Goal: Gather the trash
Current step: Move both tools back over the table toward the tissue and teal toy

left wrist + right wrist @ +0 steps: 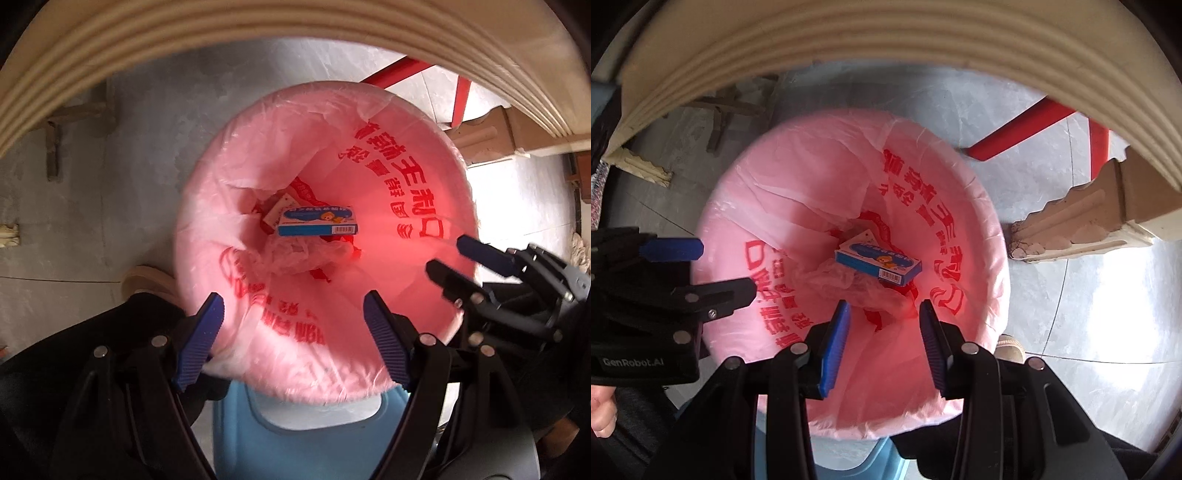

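Observation:
A bin lined with a pink plastic bag with red print stands on the floor below both grippers; it also shows in the right wrist view. At its bottom lie a blue carton, crumpled clear plastic and a small pale packet. My left gripper is open and empty above the near rim. My right gripper is open and empty over the bin's mouth; it appears at the right of the left wrist view.
A cream table edge arches over the bin. A carved table leg stands to the right. Red chair legs stand behind on the grey floor. A light blue stool is under the near rim.

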The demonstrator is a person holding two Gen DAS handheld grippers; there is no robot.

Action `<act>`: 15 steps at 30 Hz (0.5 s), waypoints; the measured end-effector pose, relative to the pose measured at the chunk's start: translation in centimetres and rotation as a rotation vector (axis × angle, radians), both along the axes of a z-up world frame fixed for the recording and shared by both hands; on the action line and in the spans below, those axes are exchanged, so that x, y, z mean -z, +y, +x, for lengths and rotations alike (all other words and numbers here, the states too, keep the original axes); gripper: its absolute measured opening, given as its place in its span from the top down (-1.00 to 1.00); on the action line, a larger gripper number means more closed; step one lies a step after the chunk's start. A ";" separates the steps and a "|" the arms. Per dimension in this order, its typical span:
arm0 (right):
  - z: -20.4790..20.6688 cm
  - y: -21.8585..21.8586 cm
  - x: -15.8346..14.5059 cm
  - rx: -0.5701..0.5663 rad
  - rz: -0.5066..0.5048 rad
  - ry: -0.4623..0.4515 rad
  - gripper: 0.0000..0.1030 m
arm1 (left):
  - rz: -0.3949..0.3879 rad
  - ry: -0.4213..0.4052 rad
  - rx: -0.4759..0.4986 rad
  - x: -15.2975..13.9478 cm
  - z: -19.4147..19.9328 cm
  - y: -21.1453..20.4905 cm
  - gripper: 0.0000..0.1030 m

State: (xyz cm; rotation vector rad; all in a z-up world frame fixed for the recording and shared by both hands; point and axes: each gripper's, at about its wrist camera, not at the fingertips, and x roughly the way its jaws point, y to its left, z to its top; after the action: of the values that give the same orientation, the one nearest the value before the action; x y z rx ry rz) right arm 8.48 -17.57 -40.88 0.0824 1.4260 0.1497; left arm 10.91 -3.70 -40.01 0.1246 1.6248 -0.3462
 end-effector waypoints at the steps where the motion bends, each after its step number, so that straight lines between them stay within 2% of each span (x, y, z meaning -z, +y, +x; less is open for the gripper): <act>1: -0.3 0.0 -0.8 0.000 0.005 -0.011 0.24 | 0.015 -0.020 0.011 -0.9 -0.5 0.2 -0.48; 5: -1.0 0.2 -4.0 -0.007 0.032 -0.064 0.06 | 0.030 -0.088 0.044 -4.4 -1.7 0.8 -0.48; 8: -1.6 0.5 -6.9 -0.016 0.043 -0.121 0.06 | 0.027 -0.162 0.070 -8.3 -2.5 1.6 -0.48; 15: -2.1 0.5 -15.0 -0.024 0.077 -0.271 0.06 | 0.025 -0.351 0.096 -19.6 -2.3 4.4 -0.48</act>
State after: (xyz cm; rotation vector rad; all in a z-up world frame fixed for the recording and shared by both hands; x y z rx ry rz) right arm 6.37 -17.07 -25.85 0.1041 1.1514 0.2270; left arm 8.63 0.73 -20.43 0.2683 1.2788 -0.3557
